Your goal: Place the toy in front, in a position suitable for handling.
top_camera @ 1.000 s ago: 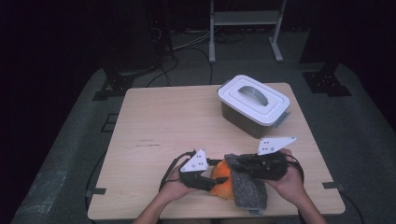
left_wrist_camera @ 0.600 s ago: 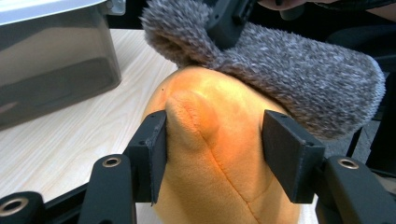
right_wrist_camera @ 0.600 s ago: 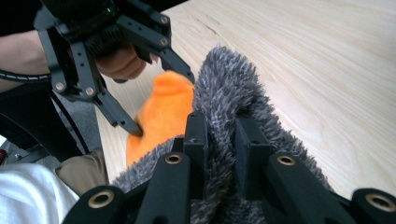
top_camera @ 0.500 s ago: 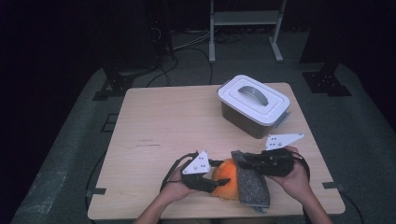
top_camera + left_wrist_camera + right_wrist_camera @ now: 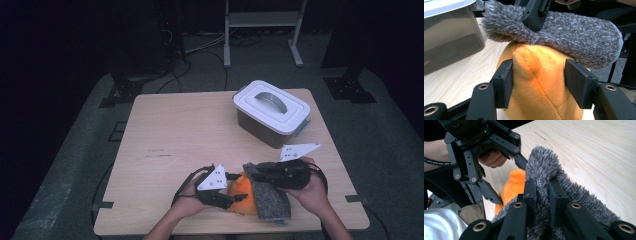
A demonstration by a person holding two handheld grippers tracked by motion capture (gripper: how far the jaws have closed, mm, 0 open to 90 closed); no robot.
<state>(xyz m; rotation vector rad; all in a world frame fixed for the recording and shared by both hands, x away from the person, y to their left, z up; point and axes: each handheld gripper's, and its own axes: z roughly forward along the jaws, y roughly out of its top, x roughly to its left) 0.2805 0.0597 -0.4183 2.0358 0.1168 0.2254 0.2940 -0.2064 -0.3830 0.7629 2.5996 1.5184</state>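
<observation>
In the high view, a person is sitting at the near edge of a pale wooden table, holding a two-jaw gripper in each hand. The left gripper is lying low on the table near the front edge, pointing toward the right, and its jaws are closing around an orange plush toy. The right gripper is coming in from the right side, pointing left, and is holding a fuzzy grey sock that is draping over the right part of the toy and down toward the table edge. A clear storage box with a white lid and grey handle is standing farther back on the right half of the table, well apart from both hands. In the left gripper view, the orange plush toy is sitting squarely between the two black jaws, whose pads are pressing against its sides, so this gripper is pinching the toy. The grey sock is lying across the top of the toy, touching it, with a jaw of the other gripper gripping it from above, and the box is showing at the upper left. In the right gripper view, this gripper's jaws are pressed nearly together on a fold of the grey sock, pinching it upright between them. Beyond the sock, the orange toy is peeking out, and the left gripper and the hand holding it are showing at the upper left, close beside the toy.
</observation>
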